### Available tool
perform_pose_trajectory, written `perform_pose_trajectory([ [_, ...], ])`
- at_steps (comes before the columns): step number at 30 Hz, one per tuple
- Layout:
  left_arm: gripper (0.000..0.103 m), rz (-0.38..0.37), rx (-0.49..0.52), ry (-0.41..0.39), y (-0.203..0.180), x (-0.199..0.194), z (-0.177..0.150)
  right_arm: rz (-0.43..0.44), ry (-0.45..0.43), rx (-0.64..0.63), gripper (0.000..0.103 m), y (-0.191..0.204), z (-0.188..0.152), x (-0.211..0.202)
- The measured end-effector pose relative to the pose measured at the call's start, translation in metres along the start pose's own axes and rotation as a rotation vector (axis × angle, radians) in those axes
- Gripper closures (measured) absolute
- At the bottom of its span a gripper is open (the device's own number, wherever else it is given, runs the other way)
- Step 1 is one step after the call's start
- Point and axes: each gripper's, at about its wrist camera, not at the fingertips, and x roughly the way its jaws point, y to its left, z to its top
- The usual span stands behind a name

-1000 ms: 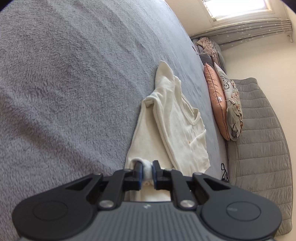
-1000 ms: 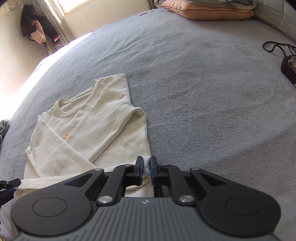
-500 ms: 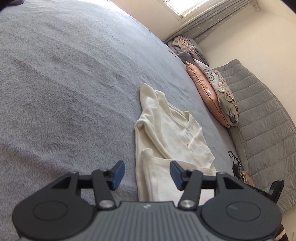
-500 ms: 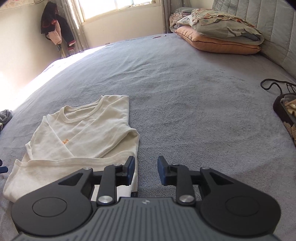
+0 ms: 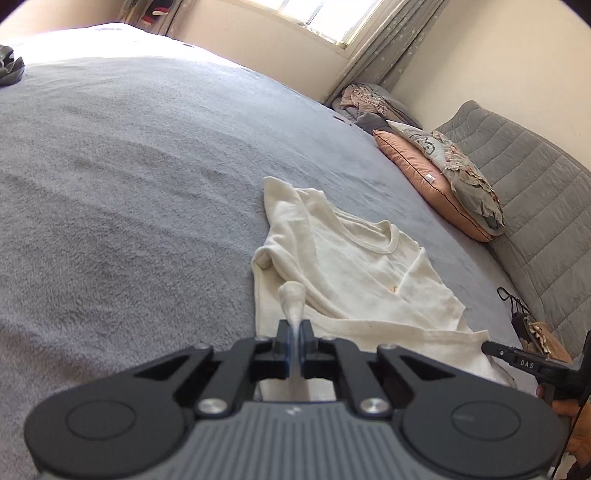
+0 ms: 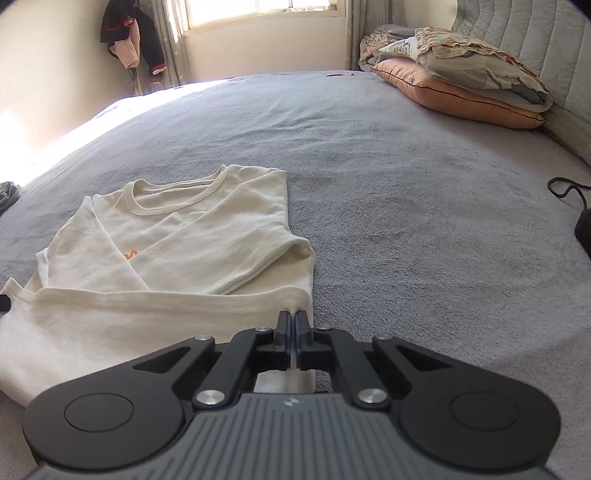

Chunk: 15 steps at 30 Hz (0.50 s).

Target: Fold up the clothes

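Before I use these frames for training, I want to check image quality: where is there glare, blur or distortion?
Left wrist view: the window and the far sunlit bed corner are blown out, and fisheye bends the grey blanket; the cream shirt looks slightly soft. Right wrist view: the window glares and the left edge washes out, while the shirt stays sharp.

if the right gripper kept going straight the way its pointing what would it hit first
Probably the cream shirt itself: the right gripper, shut on its hem, angles down toward the folded sleeve just ahead. Past that lies only the grey blanket, though depth is hard to judge.
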Motion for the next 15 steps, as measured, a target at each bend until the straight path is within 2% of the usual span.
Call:
perform_pose_trajectory([
  [6, 0.099, 0.058, 0.129, -0.14, -0.022, 0.002, 0.024, -0.082, -0.162, -0.069, 0.101, 0.008, 0.017, -0.004],
  [10, 0.099, 0.099, 0.084, -0.178, -0.023, 0.035, 0.061, -0.133, -0.211, -0.04, 0.101, 0.006, 0.052, 0.023],
  [15, 0.099, 0.165, 0.091, -0.218, -0.022, 0.079, 0.098, -0.181, -0.241, -0.023, 0.101, 0.008, 0.09, 0.069],
])
